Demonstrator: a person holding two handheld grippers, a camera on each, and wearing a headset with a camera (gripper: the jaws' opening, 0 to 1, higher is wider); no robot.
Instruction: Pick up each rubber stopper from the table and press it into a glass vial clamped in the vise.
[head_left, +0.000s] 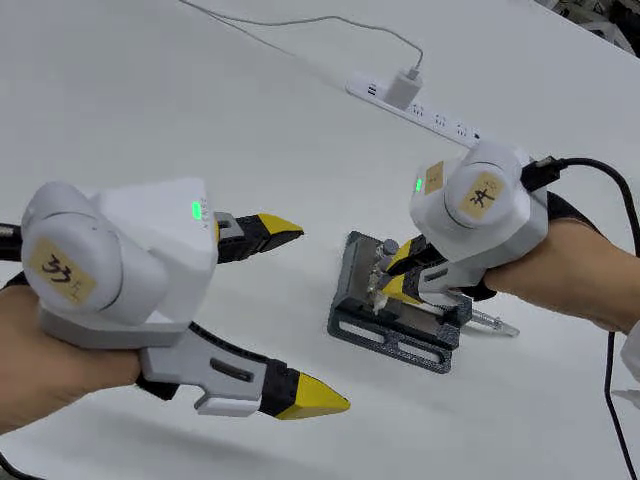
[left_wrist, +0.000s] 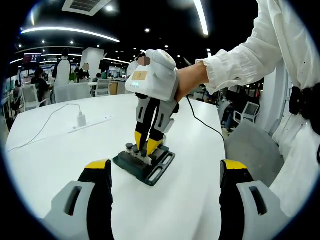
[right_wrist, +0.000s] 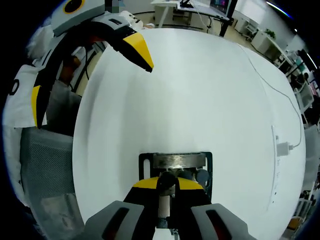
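Your right gripper (right_wrist: 166, 184) is clenched on a dark rubber stopper (right_wrist: 166, 178), which sits at the top of a pale glass vial (right_wrist: 162, 210) in the vise (right_wrist: 175, 160). The vise stands on the white counter (right_wrist: 200, 90). A round grey cap (right_wrist: 202, 176) sits just beside the stopper on the vise.

Your left gripper (head_left: 300, 312) is released, with its jaws wide apart. It hovers above the counter, near the vise but apart from it. A power strip (head_left: 415, 105) lies farther back.

White-shelled left gripper (head_left: 322, 318), right gripper (head_left: 391, 281), yellow-tipped black jaws, green lights (head_left: 196, 210), white sleeve (left_wrist: 250, 55)
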